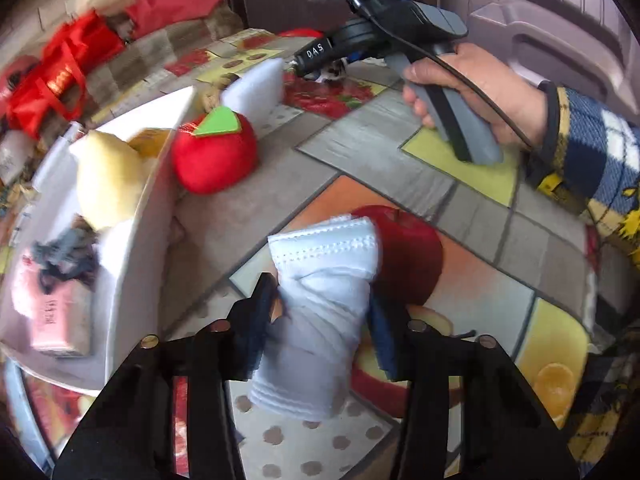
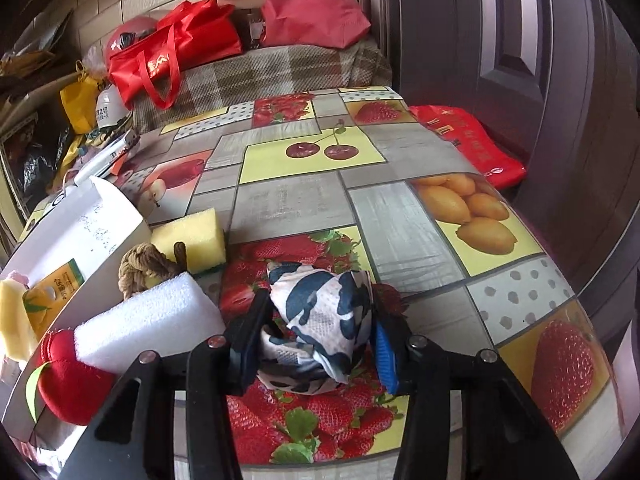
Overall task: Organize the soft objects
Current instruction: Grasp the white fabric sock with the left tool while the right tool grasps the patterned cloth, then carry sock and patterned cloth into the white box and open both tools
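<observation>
My left gripper (image 1: 320, 320) is shut on a folded white cloth (image 1: 320, 300), held above the fruit-print tablecloth. My right gripper (image 2: 316, 332) is shut on a black-and-white patterned cloth (image 2: 320, 316) over the strawberry print; in the left wrist view it shows at the far side of the table (image 1: 320, 68). A red plush apple (image 1: 214, 152) with a green leaf lies beside the white box (image 1: 140, 240); it also shows in the right wrist view (image 2: 68, 384). A white foam block (image 2: 148, 320), a yellow sponge (image 2: 192, 240) and a brown rope knot (image 2: 140, 268) lie next to the box.
The white box (image 2: 100, 220) holds a yellow soft object (image 1: 108, 176), a grey cloth (image 1: 64, 256), a pink packet (image 1: 56, 320) and an orange packet (image 2: 52, 292). Red bags (image 2: 176, 48) and clutter sit beyond the table's far edge. A dark door (image 2: 520, 60) stands on the right.
</observation>
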The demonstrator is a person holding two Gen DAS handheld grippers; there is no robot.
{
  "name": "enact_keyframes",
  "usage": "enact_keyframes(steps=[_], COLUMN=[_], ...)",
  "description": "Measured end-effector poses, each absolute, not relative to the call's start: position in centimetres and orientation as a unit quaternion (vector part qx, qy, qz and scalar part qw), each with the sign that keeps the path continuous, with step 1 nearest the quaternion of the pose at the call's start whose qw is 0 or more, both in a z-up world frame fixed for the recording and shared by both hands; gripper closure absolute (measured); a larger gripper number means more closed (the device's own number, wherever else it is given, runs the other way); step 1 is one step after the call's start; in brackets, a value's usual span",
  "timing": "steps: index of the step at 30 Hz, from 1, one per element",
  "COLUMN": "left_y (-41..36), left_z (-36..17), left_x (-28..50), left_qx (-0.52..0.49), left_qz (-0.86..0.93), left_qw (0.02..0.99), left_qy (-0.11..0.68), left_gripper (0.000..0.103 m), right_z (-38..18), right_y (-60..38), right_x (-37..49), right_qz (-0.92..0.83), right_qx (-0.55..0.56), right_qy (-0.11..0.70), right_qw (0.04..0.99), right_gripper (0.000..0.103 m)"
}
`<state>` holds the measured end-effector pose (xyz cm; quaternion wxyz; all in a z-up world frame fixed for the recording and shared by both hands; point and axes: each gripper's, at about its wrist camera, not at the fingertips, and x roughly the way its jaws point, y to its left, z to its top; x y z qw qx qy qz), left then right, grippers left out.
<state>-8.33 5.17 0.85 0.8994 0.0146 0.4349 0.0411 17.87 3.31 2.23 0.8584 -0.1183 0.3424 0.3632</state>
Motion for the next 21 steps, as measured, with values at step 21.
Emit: enact_keyframes(steps=[21], left_y=[11.9], left_z=[5.9], left_x=[-18.2], left_qx=[-0.074], left_qz=[0.231], left_qw=[0.956], left_qy=[0.166], left_gripper=[0.062], right_z=[6.6], right_y=[-4.7], right_x=[4.2], right_qz=[0.462], right_qx=[-0.044], right_qy=[0.129], right_qw=[0.876], right_gripper=[0.056])
